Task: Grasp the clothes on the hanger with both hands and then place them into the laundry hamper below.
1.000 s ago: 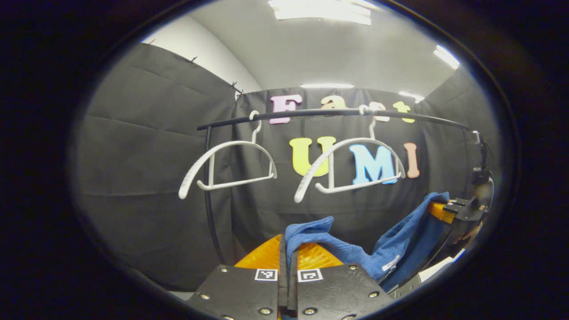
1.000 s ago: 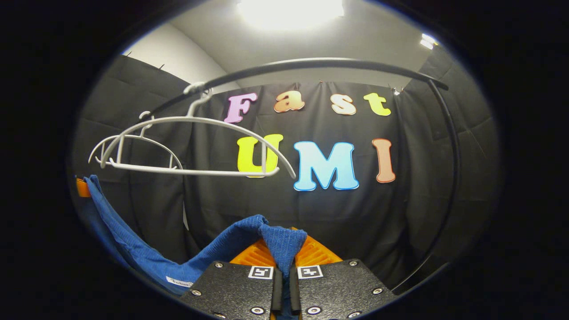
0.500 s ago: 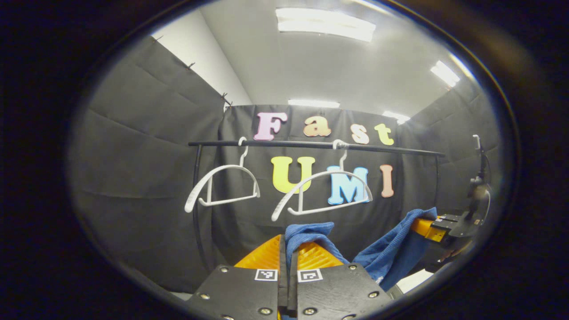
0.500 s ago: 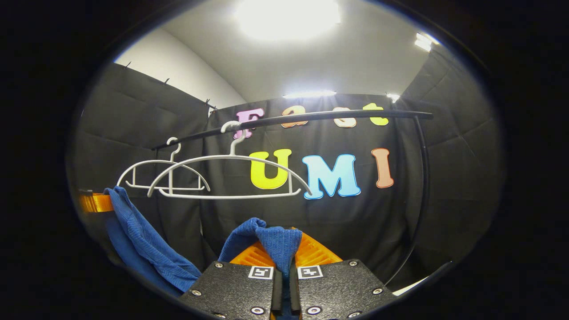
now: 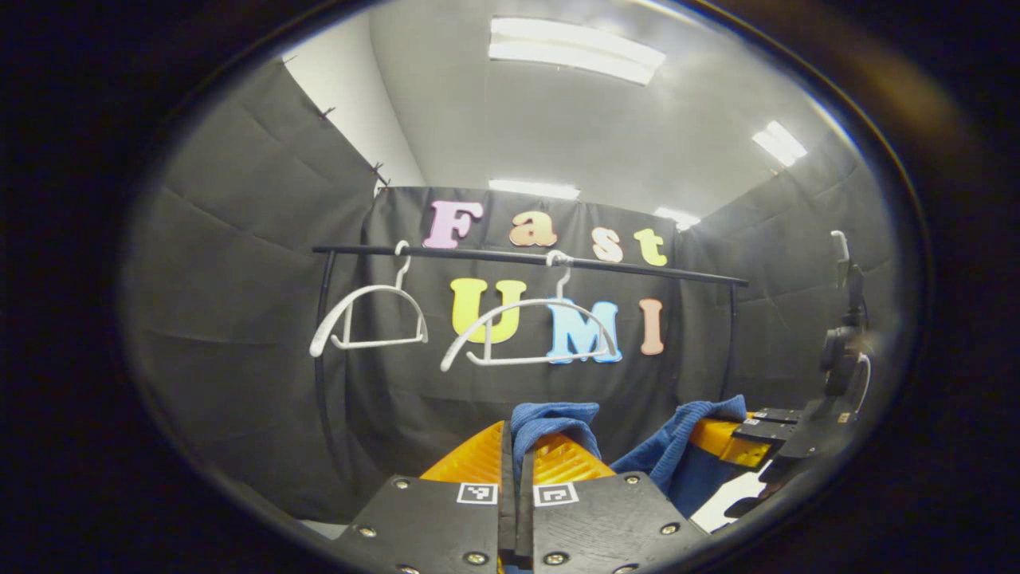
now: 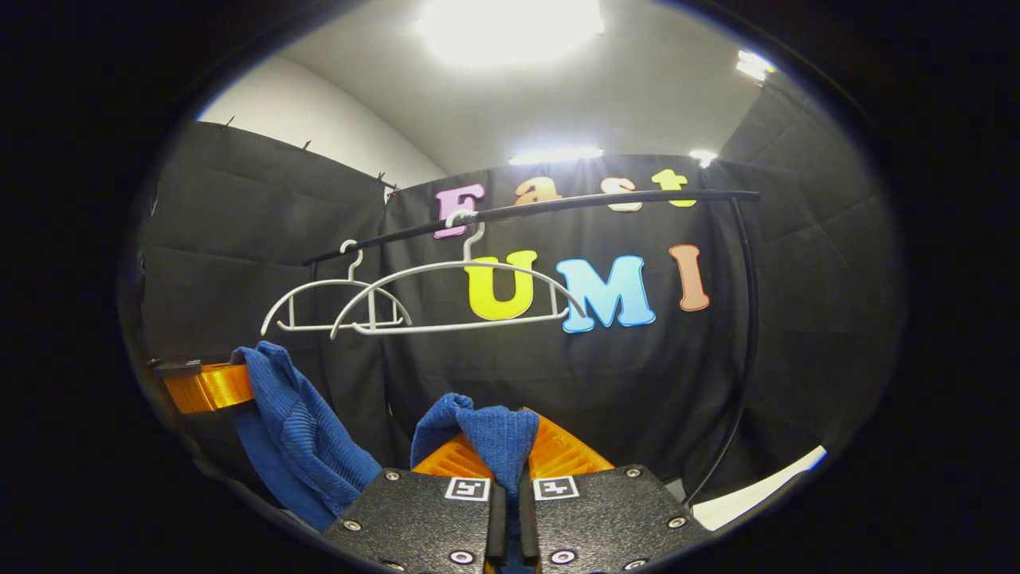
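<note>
Blue garment is clenched by both hand-held grippers before bare hangers on the rail.

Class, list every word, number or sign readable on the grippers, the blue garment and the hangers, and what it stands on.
No readable words or numbers.
On the left gripper: two square markers, pattern only, no letters.
On the right gripper: two square markers, likewise.
On the blue garment and hangers: no print visible.

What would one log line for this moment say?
stage: carrying | left gripper: shut on blue garment | right gripper: shut on blue garment | hangers: bare on rail | hamper: unseen
</note>
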